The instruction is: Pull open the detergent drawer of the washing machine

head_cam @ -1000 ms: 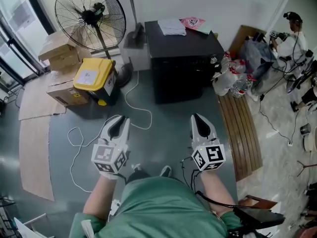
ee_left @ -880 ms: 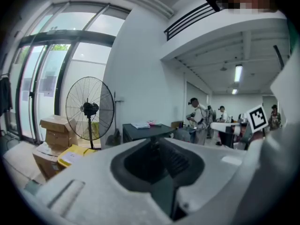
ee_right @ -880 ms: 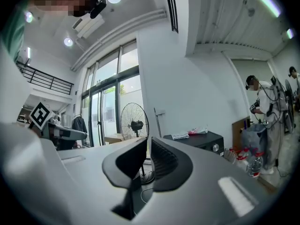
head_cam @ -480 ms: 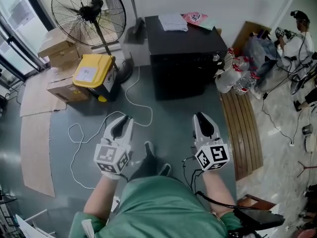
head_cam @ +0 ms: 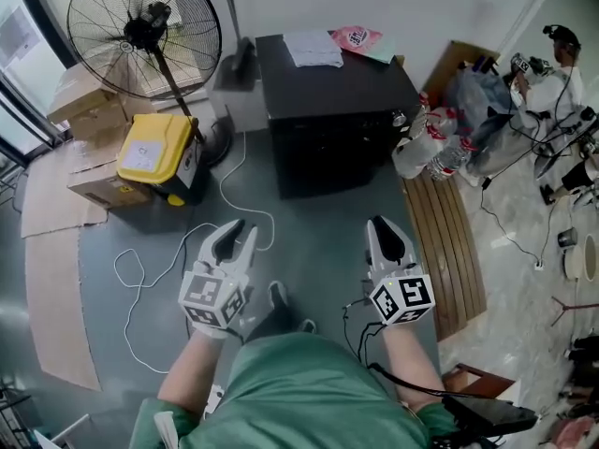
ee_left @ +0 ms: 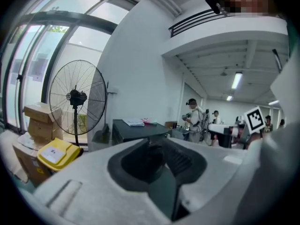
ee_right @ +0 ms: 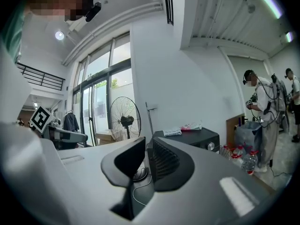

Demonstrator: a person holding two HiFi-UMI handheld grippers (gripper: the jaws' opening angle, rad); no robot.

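Note:
The black washing machine [head_cam: 332,110] stands against the far wall, with a silver knob [head_cam: 400,118] on its front's right side; I cannot make out the detergent drawer on the dark front. It also shows in the left gripper view [ee_left: 136,130] and the right gripper view [ee_right: 192,137]. My left gripper [head_cam: 236,232] hangs over the grey floor well short of the machine; its jaws are opening and nothing is between them. My right gripper [head_cam: 382,224] is level with it on the right, fingers together and empty.
A standing fan [head_cam: 140,31], a yellow case [head_cam: 150,152] and cardboard boxes [head_cam: 84,181] are at the left. A white cable [head_cam: 234,195] trails across the floor. Plastic bottles [head_cam: 426,148] and a slatted board [head_cam: 445,241] lie right of the machine. A person [head_cam: 552,64] stands far right.
Both grippers have moved forward towards the washing machine as the person steps. The left gripper's fingers have spread apart; the right gripper's look the same.

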